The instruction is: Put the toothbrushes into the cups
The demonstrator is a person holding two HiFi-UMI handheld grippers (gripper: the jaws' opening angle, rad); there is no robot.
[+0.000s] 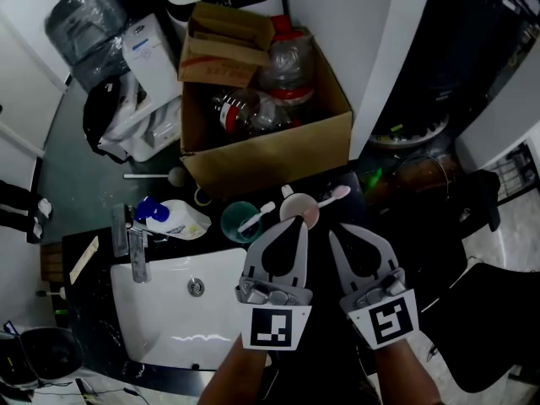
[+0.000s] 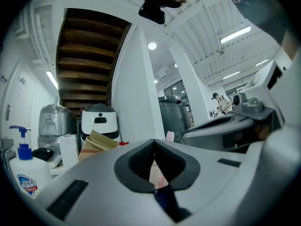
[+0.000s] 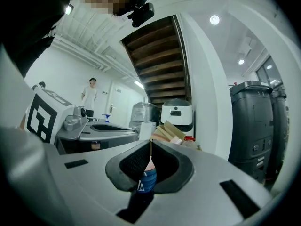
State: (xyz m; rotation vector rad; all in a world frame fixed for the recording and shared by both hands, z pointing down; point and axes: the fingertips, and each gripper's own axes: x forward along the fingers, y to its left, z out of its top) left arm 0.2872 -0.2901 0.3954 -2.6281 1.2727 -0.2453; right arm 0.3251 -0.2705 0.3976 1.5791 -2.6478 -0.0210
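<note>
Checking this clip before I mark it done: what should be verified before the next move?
1. Green cup holds a white toothbrush: ok.
2. Pink cup holds a pink toothbrush, leaning over the rim: ok.
3. Left gripper shut with nothing between its jaws: ok.
4. Right gripper shut with nothing between its jaws: ok.
5. No other toothbrush left on the dark counter: cannot tell.
</note>
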